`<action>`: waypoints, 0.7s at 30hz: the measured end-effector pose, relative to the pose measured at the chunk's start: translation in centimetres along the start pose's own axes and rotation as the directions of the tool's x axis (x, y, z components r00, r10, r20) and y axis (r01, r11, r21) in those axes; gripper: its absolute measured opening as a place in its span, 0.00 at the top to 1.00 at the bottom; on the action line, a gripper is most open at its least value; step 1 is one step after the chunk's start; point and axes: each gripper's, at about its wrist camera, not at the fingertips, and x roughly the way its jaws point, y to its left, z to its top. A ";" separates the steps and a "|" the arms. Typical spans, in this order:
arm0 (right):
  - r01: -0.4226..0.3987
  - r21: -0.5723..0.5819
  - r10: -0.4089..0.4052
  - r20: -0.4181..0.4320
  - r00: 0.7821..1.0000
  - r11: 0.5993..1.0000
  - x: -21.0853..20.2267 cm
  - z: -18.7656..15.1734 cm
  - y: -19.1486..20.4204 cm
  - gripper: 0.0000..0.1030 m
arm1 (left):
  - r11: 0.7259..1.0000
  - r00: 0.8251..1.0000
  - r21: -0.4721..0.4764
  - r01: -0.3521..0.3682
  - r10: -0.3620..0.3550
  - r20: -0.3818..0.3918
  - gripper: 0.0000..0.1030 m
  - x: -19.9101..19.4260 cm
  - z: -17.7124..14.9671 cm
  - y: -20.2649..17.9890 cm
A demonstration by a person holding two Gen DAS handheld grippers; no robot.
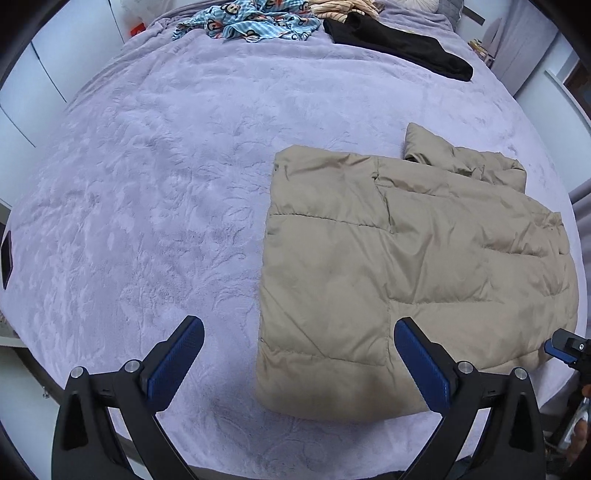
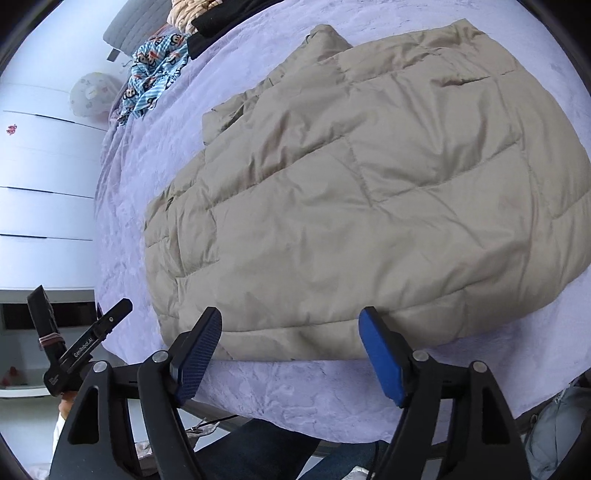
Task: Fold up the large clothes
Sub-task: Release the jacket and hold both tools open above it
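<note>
A beige quilted puffer jacket (image 1: 406, 258) lies folded flat on the lavender bed cover (image 1: 147, 184). It also fills the right wrist view (image 2: 351, 192). My left gripper (image 1: 299, 328) is open and empty, just above the jacket's near left corner. My right gripper (image 2: 290, 317) is open and empty at the jacket's near edge, not holding it. The right gripper shows at the right edge of the left wrist view (image 1: 565, 345); the left one shows at the left of the right wrist view (image 2: 92, 332).
At the far end of the bed lie a blue monkey-print garment (image 1: 251, 22), a black garment (image 1: 399, 44) and a striped beige one (image 1: 343, 7). White wardrobe doors (image 2: 40, 166) stand beside the bed. A grey bag (image 2: 557, 424) sits on the floor.
</note>
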 end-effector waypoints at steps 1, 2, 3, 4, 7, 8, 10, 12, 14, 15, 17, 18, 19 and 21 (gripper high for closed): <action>0.005 0.002 -0.005 -0.003 1.000 1.000 0.3 0.0 0.4 0.23 | 1.000 1.000 0.004 0.005 -0.005 -0.008 0.00 0.4 0.3 0.2; 0.013 0.006 -0.013 -0.006 1.000 1.000 0.6 0.1 0.9 0.23 | 1.000 1.000 0.006 0.013 -0.013 -0.015 0.00 0.7 0.4 0.4; 0.019 0.011 -0.019 -0.007 1.000 1.000 0.8 0.2 1.2 0.23 | 1.000 0.999 0.009 0.022 -0.021 -0.024 0.00 1.1 0.6 0.6; 0.025 0.018 -0.025 -0.007 1.000 1.000 1.0 0.2 1.5 0.23 | 1.000 0.999 0.012 0.029 -0.029 -0.031 0.00 1.4 0.8 0.7; 0.043 0.031 -0.043 -0.009 0.999 0.999 1.6 0.3 2.3 0.23 | 0.998 0.998 0.023 0.050 -0.049 -0.043 0.00 2.1 1.2 1.2; 0.048 0.034 -0.048 -0.009 0.999 0.998 1.7 0.3 2.5 0.23 | 0.998 0.997 0.027 0.056 -0.055 -0.046 0.00 2.3 1.4 1.4; 0.056 0.044 -0.056 -0.007 0.998 0.997 2.1 0.2 2.9 0.22 | 0.997 0.996 0.037 0.069 -0.067 -0.052 0.00 2.8 1.7 1.7; 0.063 0.055 -0.063 -0.002 0.998 0.996 2.4 0.1 3.3 0.22 | 0.995 0.995 0.046 0.084 -0.081 -0.061 0.00 3.2 2.0 2.1; 0.067 0.061 -0.068 0.005 0.998 0.996 2.6 0.0 3.8 0.17 | 0.993 0.992 0.052 0.105 -0.101 -0.075 0.00 3.8 2.3 2.5; 0.070 0.061 -0.070 0.009 0.997 0.996 2.8 -0.1 4.1 0.13 | 0.991 0.990 0.052 0.121 -0.117 -0.083 0.00 4.0 2.4 2.8; 0.080 0.058 -0.081 0.014 0.997 0.995 3.2 -0.3 4.7 0.10 | 0.989 0.986 0.048 0.143 -0.138 -0.095 0.00 4.6 2.5 3.3; 0.088 0.056 -0.089 0.013 0.996 0.995 3.5 -0.4 5.0 0.10 | 0.987 0.984 0.045 0.151 -0.146 -0.100 0.00 4.8 2.5 3.5; 0.097 0.056 -0.098 0.010 0.995 0.994 3.8 -0.5 5.2 0.10 | 0.986 0.982 0.042 0.161 -0.156 -0.106 0.00 5.1 2.6 3.8; 0.099 0.063 -0.099 -0.002 0.995 0.993 4.2 -0.7 5.6 0.10 | 0.982 0.977 0.032 0.185 -0.180 -0.116 0.00 5.7 2.6 4.4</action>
